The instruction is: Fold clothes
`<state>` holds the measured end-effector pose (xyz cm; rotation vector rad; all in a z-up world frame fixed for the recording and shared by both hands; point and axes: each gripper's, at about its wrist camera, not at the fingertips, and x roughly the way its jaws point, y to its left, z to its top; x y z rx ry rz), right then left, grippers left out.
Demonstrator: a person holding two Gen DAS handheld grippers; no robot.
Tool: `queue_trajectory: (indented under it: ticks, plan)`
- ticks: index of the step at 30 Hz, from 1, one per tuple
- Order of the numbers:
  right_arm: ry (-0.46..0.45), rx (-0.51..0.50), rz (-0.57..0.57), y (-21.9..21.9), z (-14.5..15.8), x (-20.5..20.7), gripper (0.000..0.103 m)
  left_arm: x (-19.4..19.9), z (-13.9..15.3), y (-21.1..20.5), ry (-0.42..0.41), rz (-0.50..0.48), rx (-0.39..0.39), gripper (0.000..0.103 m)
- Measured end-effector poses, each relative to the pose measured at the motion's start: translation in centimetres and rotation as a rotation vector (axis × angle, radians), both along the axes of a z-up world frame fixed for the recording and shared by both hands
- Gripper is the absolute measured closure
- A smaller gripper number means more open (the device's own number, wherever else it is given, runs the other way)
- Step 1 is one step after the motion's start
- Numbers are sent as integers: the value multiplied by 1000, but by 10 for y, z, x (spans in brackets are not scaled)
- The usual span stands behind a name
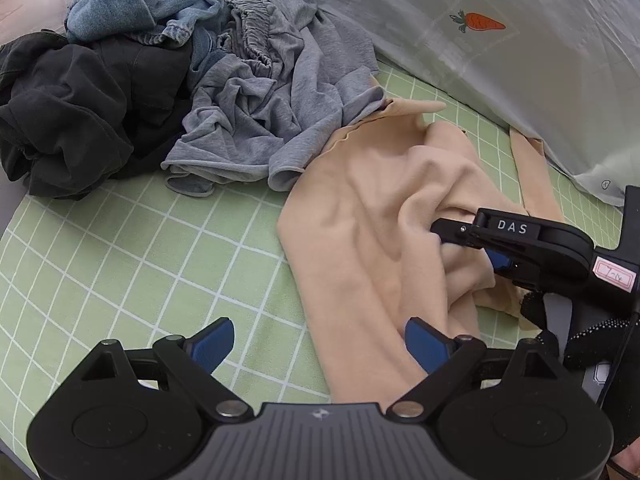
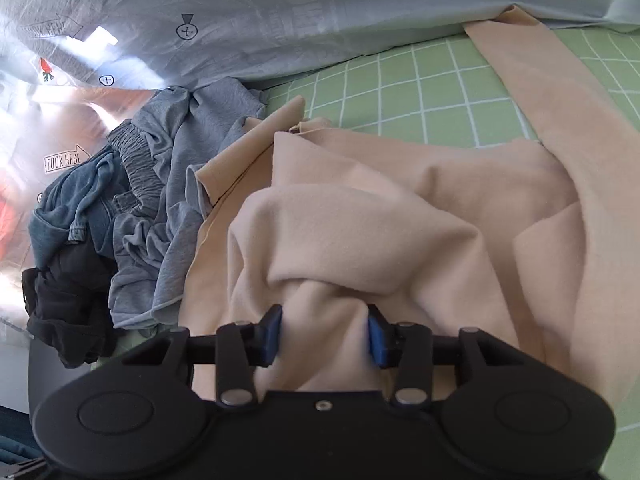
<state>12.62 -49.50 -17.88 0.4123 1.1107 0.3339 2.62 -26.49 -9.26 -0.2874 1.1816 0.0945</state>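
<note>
On the right claw [image 1: 466, 240], "DAS"; its tag [image 1: 615, 279] perhaps "7-14".

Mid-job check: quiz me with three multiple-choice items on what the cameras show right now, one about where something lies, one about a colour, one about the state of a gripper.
1. Where does the grey garment lie relative to the beige garment, seen from the left wrist?
A. To its left, overlapping its upper edge
B. Underneath it, fully covered
C. Far to its right

2. What colour is the gridded sheet?
A. Blue
B. Light green
C. White

3. What is the left gripper doing?
A. Shut on the grey garment
B. Shut on denim
C. Open, gripping nothing

Answers:
1 A, the grey fabric spreads left of the beige and covers its top corner.
2 B, green with white lines in both views.
3 C, its blue pads stand wide apart, while the right gripper pinches a bunch of beige cloth.
</note>
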Motion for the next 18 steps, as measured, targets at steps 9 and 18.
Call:
queue_trajectory:
  ticks: [9,18]
  plan:
    - [-242,-242,45,-29,84,-36,50,5,-21,2,34,10,-10,11]
    - [-224,-304,125,4,56,31,67,29,-55,-1,85,7,-25,32]
